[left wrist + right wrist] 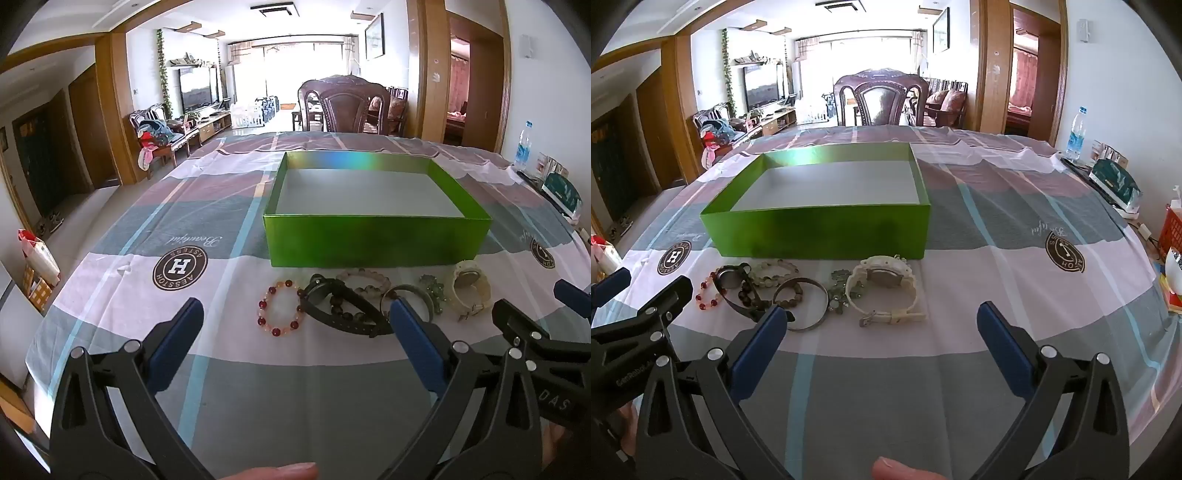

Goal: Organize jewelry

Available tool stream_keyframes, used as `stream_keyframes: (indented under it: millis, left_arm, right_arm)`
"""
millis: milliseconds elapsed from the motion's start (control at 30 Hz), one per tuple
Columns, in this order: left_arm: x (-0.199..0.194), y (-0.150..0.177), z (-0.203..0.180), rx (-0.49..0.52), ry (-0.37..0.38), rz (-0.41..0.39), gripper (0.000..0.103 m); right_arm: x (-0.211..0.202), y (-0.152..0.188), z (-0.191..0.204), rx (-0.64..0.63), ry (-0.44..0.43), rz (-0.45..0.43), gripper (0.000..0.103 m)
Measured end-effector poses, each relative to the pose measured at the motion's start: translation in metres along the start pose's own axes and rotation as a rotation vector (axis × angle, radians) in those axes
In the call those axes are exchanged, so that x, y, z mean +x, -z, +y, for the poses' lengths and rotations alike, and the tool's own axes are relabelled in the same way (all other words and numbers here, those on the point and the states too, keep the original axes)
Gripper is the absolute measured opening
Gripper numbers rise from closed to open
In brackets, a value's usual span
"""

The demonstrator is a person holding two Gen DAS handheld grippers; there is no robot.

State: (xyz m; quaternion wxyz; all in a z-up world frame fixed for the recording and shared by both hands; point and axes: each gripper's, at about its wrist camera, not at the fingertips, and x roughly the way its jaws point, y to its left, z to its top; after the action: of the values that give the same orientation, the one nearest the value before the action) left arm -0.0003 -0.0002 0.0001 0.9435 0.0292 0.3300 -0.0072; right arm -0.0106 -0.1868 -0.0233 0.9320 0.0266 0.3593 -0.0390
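Both claws hang spread as wide as I ever see them, empty and touching nothing. My left gripper (295, 317) sits above the checked tablecloth (110, 295), tilted down, its right blue finger (413, 332) overlapping the strap end of the black watch (343, 306) in my view; whether it touches I cannot tell. Between its fingers, a little farther off, lies the red and pink bead bracelet (279, 308). My right gripper (882, 321) is likewise released, with the white watch (886, 288) just beyond the gap between its fingers and the metal bangle (805, 302) near its left finger (761, 336).

The jewelry lies in a row on the cloth: bead bracelet at far left, black watch, a pale bead bracelet (775, 271), a dark bead bracelet (792, 293) inside the bangle, a green beaded piece (842, 291), then the white watch at right. Just behind the row stands the open green box (820, 232), with nothing in it.
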Motion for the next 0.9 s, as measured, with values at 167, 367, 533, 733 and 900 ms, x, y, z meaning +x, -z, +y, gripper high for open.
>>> stream_keyframes:
  millis: [167, 367, 533, 733, 900]
  left_arm:
    - [-0.001, 0.0, 0.0, -0.002, -0.001, 0.001, 0.1]
    - [0.001, 0.001, 0.004, -0.004, -0.003, 0.004, 0.1]
    - [-0.001, 0.001, 0.009, -0.008, -0.003, 0.002, 0.1]
    - [0.001, 0.001, 0.004, 0.0, -0.003, 0.005, 0.1]
    - [0.002, 0.001, 0.007, -0.001, -0.003, 0.006, 0.1]
  right_arm:
    - [0.0, -0.002, -0.002, -0.003, -0.004, -0.004, 0.1]
    - [0.005, 0.001, 0.004, -0.017, 0.006, -0.008, 0.1]
    - [0.002, 0.0, 0.004, -0.014, 0.005, -0.01, 0.1]
    - [-0.001, -0.001, 0.002, -0.016, 0.005, -0.011, 0.1]
    - [-0.002, -0.001, 0.005, -0.017, 0.005, -0.011, 0.1]
